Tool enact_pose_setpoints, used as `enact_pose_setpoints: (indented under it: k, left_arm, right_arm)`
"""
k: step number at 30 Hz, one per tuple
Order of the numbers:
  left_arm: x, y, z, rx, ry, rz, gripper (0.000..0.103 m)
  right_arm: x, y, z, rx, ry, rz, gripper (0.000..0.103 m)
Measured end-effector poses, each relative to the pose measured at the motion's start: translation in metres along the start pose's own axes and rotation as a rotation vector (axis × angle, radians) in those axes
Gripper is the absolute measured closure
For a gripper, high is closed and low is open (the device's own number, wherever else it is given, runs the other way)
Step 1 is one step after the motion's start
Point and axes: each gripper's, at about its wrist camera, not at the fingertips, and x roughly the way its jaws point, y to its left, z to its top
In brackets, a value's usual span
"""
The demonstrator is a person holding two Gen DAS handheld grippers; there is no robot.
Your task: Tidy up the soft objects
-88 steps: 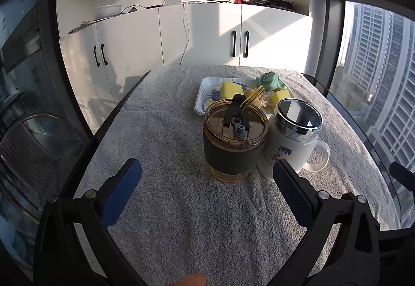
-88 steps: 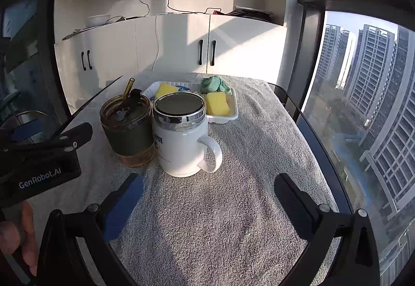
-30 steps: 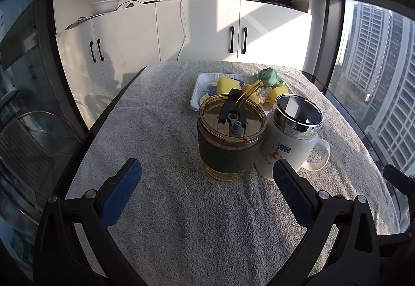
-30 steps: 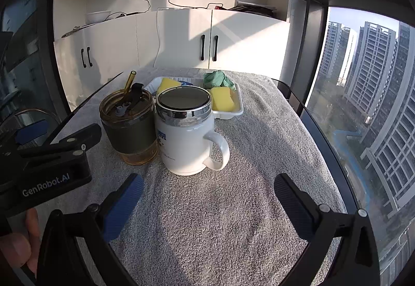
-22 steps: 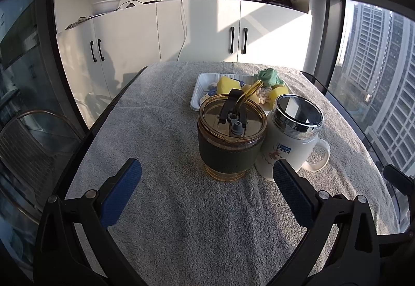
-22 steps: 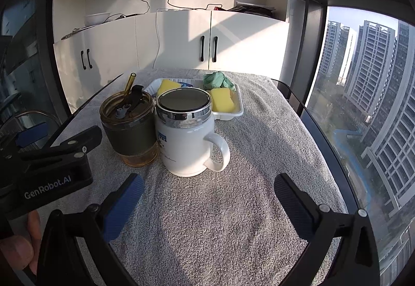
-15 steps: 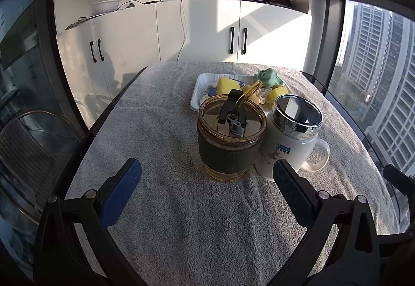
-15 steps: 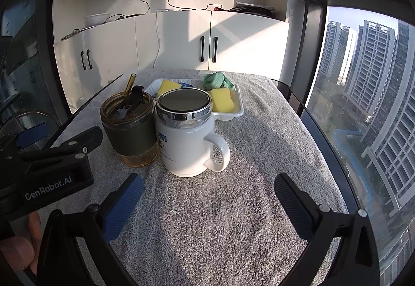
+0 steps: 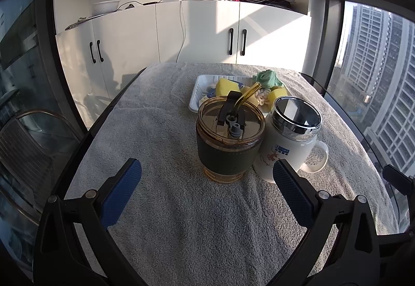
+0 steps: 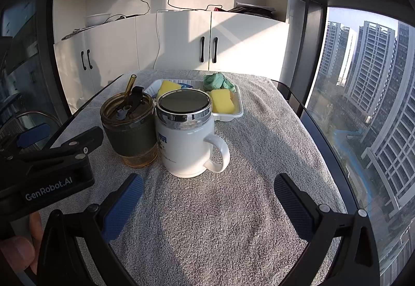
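A white tray (image 9: 195,96) at the far side of the table holds yellow sponges (image 9: 225,86), a green cloth (image 9: 267,78) and a small white knotted item (image 9: 260,97). It also shows in the right wrist view (image 10: 240,107), with a sponge (image 10: 221,101) and the cloth (image 10: 216,81). My left gripper (image 9: 206,190) is open and empty, low over the towel in front of the cups. My right gripper (image 10: 207,201) is open and empty, in front of the white mug.
An amber tumbler with dark sleeve and straw (image 9: 229,140) and a white lidded mug (image 9: 290,140) stand between the grippers and the tray. A grey towel (image 9: 155,135) covers the table. White cabinets (image 9: 197,34) stand behind, a window at right, a chair (image 9: 26,151) at left.
Both grippers have barely moved in the last second; earlier the views shifted slightly. Nothing was picked up or let go.
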Motion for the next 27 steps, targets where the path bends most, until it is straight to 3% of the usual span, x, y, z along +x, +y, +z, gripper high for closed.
enact_pose_setpoints:
  k: [27]
  left_arm:
    - [0.0025, -0.0018, 0.0006, 0.012, -0.011, -0.011, 0.0]
  right_arm:
    - [0.0012, 0.0005, 0.0016, -0.003, 0.003, 0.007, 0.0]
